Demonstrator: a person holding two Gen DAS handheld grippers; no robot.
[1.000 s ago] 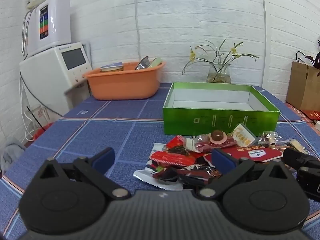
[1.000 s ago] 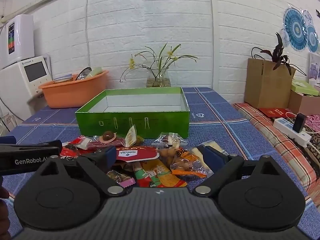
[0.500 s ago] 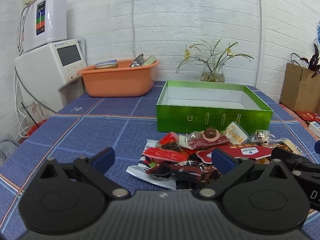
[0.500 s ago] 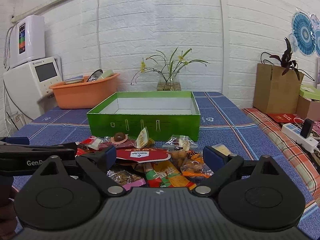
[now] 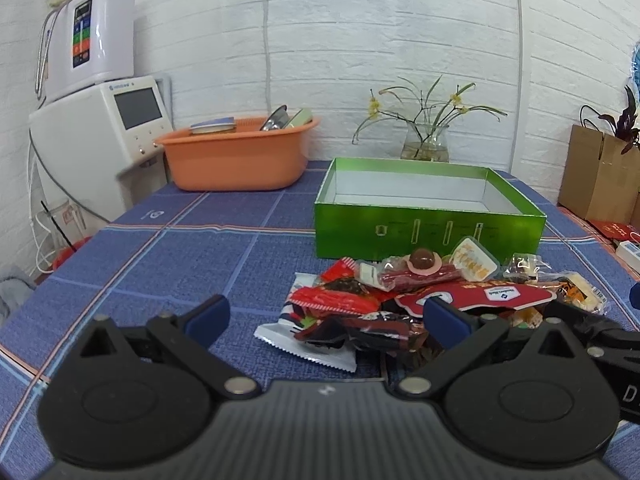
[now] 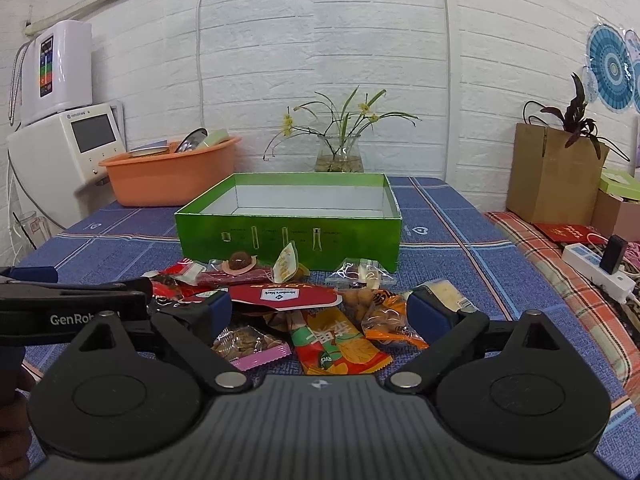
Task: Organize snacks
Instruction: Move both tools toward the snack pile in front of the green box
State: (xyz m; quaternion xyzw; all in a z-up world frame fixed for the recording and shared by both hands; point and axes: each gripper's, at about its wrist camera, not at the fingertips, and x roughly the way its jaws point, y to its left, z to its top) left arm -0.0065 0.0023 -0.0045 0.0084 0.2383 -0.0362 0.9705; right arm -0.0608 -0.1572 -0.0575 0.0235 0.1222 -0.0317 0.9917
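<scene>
Both the left gripper (image 5: 326, 318) and right gripper (image 6: 319, 309) are spread wide, holding nothing, over the snack pile (image 6: 304, 304) on a blue plaid tablecloth (image 5: 160, 264). Behind it sits the green box (image 6: 288, 216), seemingly empty; then an orange basin (image 5: 236, 156), a flower vase (image 6: 339, 156) and the white brick wall (image 6: 320, 60).

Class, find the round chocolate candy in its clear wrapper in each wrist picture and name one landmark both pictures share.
Left wrist: the chocolate candy sits right of centre, topping the snack pile.
Right wrist: the chocolate candy sits left of centre, at the pile's far edge.
Shared landmark: the green box stands just behind it.
</scene>
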